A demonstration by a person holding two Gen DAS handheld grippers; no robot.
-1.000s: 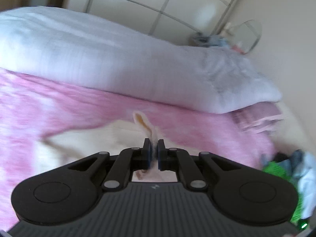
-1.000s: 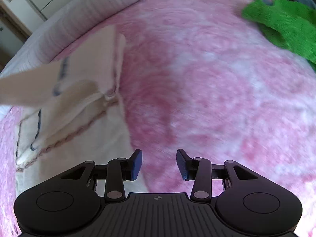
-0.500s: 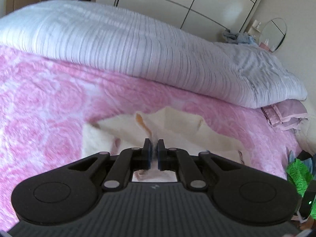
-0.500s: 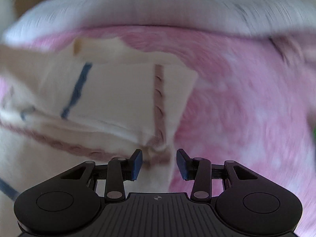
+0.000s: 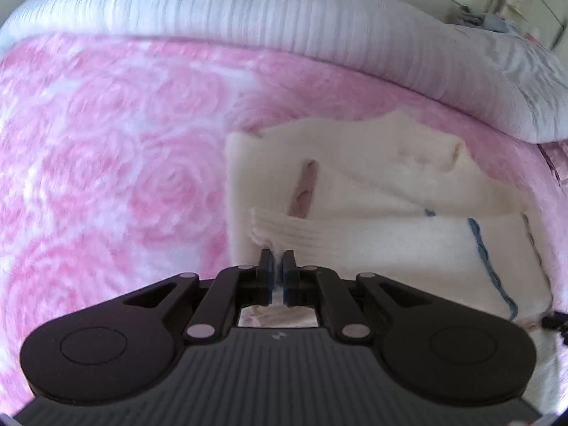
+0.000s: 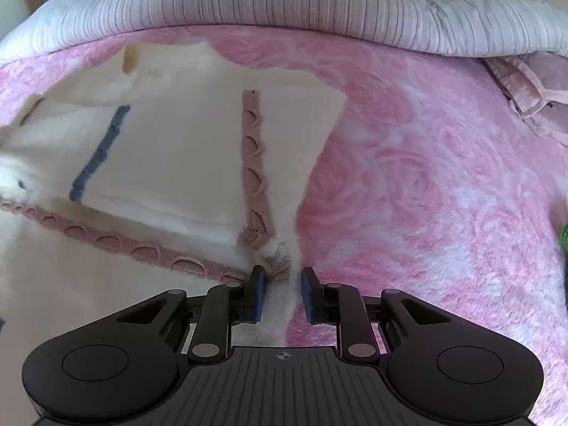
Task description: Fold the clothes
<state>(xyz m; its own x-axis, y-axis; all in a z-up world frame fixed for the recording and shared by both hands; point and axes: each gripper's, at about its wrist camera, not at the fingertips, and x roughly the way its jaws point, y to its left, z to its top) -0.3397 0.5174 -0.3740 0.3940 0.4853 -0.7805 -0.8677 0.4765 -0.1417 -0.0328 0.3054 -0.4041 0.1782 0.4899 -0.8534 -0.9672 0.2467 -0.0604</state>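
- The cream sweater lies partly folded on the pink blanket, from 9 to 12 o'clock of the right gripper.
- The right gripper's jaws are closing. The sweater's fuzzy right edge sits between them, but the pads do not press it yet.
- The left gripper is closed tight on a ribbed edge of the same sweater. The rest of the sweater spreads away toward 1 and 2 o'clock.
- The pink braid strip runs straight away from the right gripper, toward 12 o'clock. I think that is the sweater's long way.
- Both grippers are at the near edge of the sweater. The right one is nearest the loose right side.
- There is open blanket from 1 to 3 o'clock of the right gripper. The striped white quilt blocks the far side at 12 o'clock.
- Something green peeks in at 3 o'clock, well apart.
- I think the next fold should go across the sweater, away from the quilt.
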